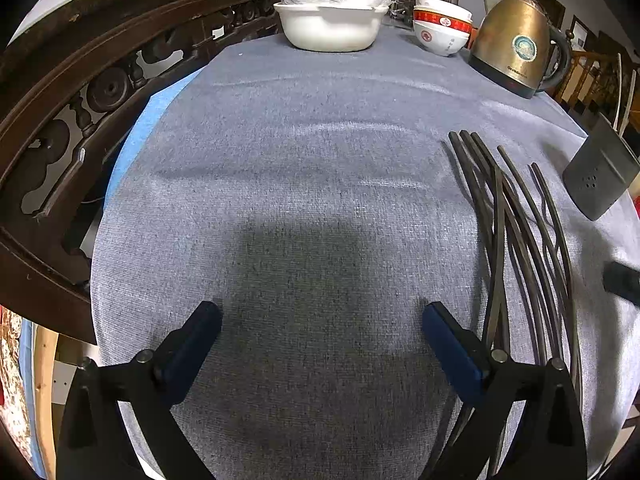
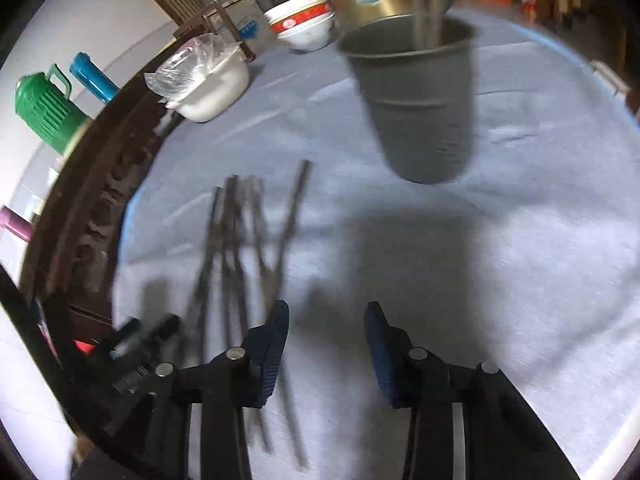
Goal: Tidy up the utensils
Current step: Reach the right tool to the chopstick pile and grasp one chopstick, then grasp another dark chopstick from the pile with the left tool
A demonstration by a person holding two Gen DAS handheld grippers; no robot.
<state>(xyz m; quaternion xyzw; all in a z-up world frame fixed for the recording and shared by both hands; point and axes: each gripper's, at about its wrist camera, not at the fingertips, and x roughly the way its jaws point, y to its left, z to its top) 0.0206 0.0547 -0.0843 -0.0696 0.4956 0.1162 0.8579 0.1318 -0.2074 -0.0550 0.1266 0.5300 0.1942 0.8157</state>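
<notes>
- While my left fingers [image 1: 322,320] stand wide over bare grey cloth, the desk [image 1: 304,128] lies open ahead up to the white dish [image 1: 330,26], bowls [image 1: 440,32] and kettle [image 1: 516,44].
- My right fingers [image 2: 326,320] stand narrower, gripping nothing.
- Dark, thin chopsticks [image 1: 520,232] lie crossed and loose between both hands, near the grey cup [image 2: 416,96].

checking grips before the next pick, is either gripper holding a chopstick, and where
Neither: the left gripper and right gripper are both empty; the chopsticks lie on the cloth.
</notes>
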